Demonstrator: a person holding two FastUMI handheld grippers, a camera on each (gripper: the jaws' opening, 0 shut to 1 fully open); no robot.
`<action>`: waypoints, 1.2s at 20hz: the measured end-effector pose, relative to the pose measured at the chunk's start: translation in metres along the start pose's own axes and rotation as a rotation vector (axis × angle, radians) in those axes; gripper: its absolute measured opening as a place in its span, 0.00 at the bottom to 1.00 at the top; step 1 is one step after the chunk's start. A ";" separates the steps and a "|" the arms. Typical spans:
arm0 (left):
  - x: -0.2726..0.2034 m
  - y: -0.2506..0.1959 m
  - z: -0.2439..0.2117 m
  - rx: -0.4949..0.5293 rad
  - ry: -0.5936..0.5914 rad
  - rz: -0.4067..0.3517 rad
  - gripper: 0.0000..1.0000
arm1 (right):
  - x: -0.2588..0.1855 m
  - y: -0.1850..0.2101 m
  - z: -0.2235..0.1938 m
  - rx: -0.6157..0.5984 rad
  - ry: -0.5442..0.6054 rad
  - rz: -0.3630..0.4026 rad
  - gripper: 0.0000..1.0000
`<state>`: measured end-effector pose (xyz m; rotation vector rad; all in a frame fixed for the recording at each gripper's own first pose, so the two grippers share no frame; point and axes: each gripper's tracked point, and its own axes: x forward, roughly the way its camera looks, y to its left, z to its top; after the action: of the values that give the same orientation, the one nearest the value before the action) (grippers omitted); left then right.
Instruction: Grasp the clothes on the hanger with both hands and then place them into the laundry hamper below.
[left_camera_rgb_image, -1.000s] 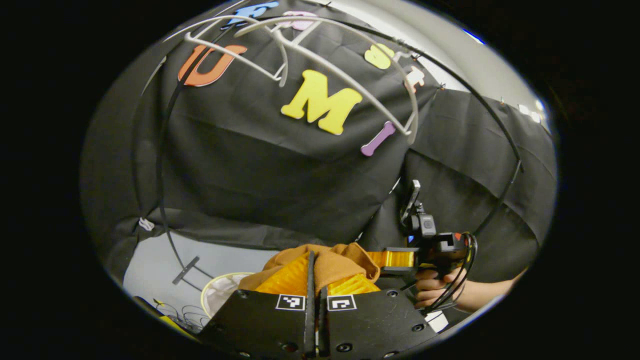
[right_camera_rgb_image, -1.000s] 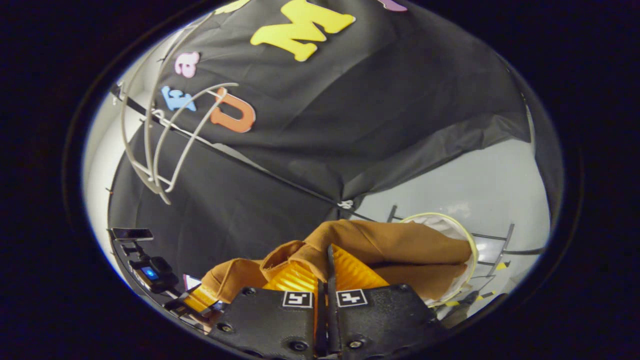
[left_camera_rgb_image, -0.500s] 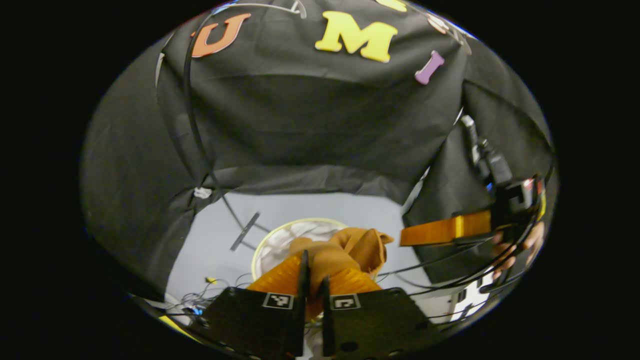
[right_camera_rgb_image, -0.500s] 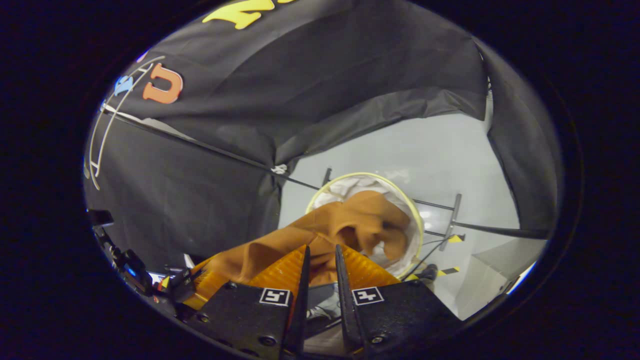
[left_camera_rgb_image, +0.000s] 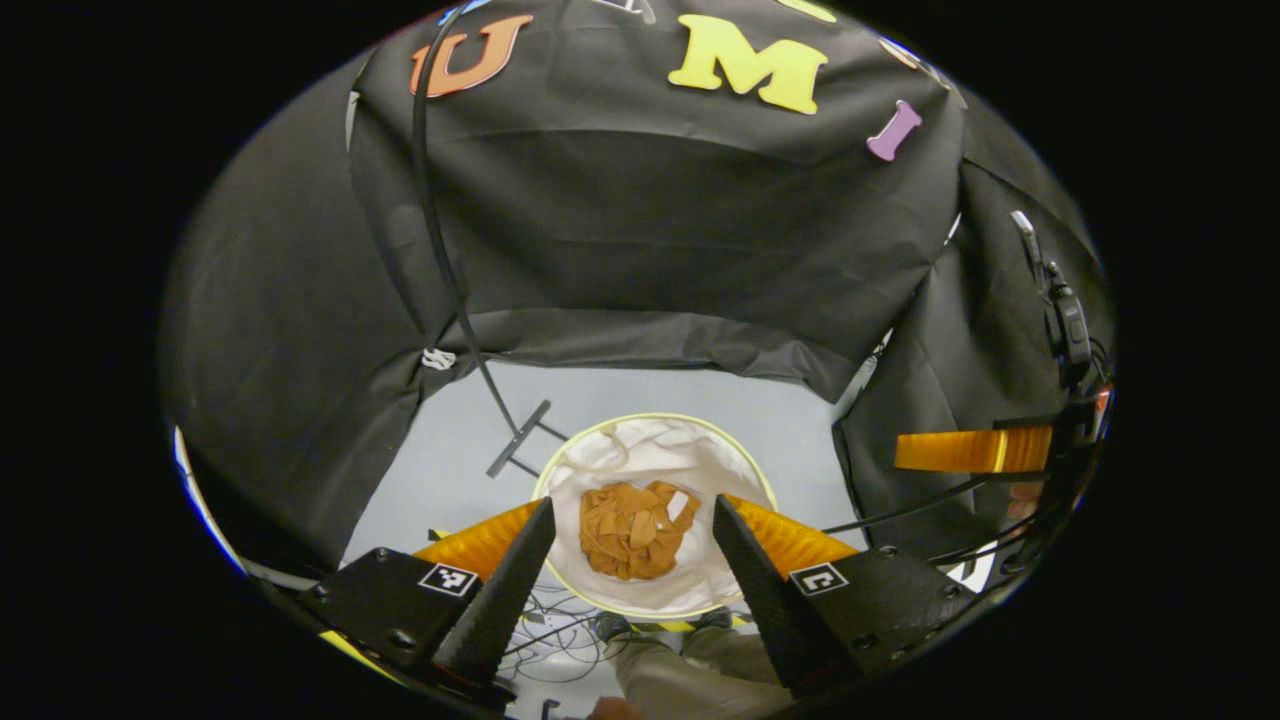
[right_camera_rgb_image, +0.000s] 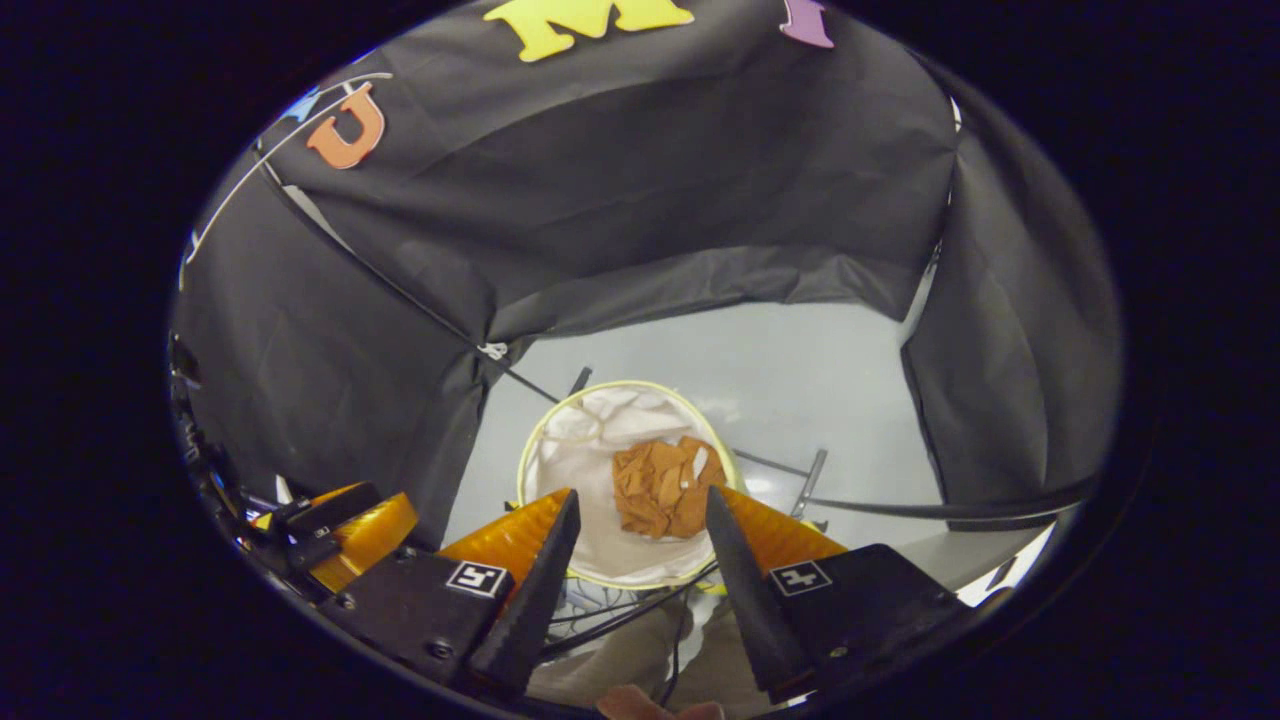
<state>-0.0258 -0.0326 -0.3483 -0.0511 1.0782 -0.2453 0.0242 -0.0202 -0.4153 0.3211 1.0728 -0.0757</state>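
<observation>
Grey floor (left_camera_rgb_image: 450, 470) below; clothes (left_camera_rgb_image: 628, 515) dropped in hamper (left_camera_rgb_image: 650, 425). Left gripper (left_camera_rgb_image: 632, 530), right gripper (right_camera_rgb_image: 640, 520) fingers wide, empty. Placing looks done; next, withdraw.

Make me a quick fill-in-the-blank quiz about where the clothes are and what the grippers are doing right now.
1. The brown clothes lie crumpled inside the ____.
2. The left gripper has its jaws ____.
3. The right gripper holds ____ between its fingers.
4. The hamper stands on the grey ____.

Missing words: hamper; open; nothing; floor
</observation>
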 end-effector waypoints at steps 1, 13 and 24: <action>-0.006 0.000 0.002 -0.005 -0.010 0.007 0.99 | -0.007 0.002 0.006 -0.021 -0.035 -0.001 0.81; -0.130 -0.028 0.095 0.077 -0.384 0.045 0.97 | -0.178 0.028 0.073 -0.211 -0.570 0.011 0.81; -0.270 -0.035 0.189 0.144 -0.861 0.122 0.97 | -0.334 0.038 0.104 -0.215 -1.055 -0.001 0.82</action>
<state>0.0121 -0.0215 -0.0193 0.0380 0.2047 -0.1620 -0.0395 -0.0462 -0.0701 0.0515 0.0307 -0.1114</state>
